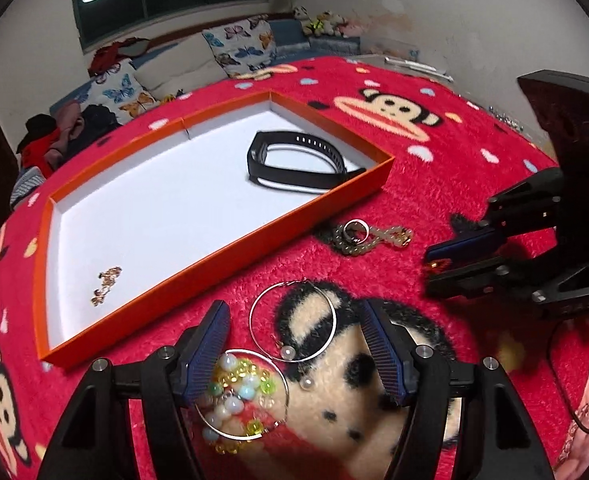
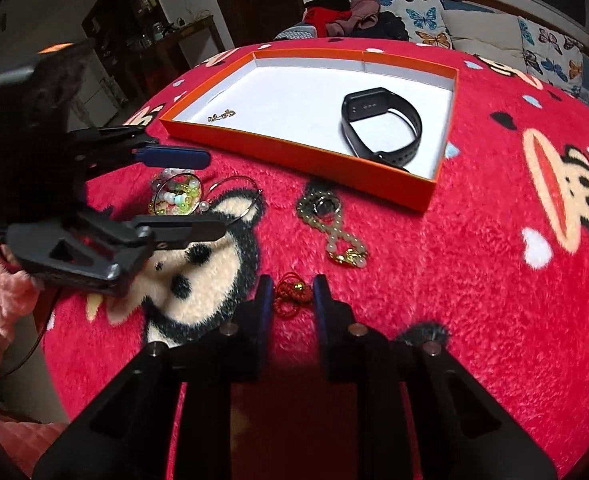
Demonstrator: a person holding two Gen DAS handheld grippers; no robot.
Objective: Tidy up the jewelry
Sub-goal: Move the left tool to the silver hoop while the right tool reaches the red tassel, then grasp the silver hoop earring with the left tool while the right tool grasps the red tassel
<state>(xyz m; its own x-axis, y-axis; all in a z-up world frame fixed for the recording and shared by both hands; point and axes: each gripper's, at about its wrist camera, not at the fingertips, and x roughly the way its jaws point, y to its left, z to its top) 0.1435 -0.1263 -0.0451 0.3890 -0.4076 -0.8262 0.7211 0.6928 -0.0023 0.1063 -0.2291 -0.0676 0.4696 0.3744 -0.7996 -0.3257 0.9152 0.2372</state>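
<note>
This is a room in a home. At the top of the left view there is a sofa with butterfly pillows and soft toys. Clothes lie piled at the top of the right view. A red monkey blanket covers the middle.
</note>
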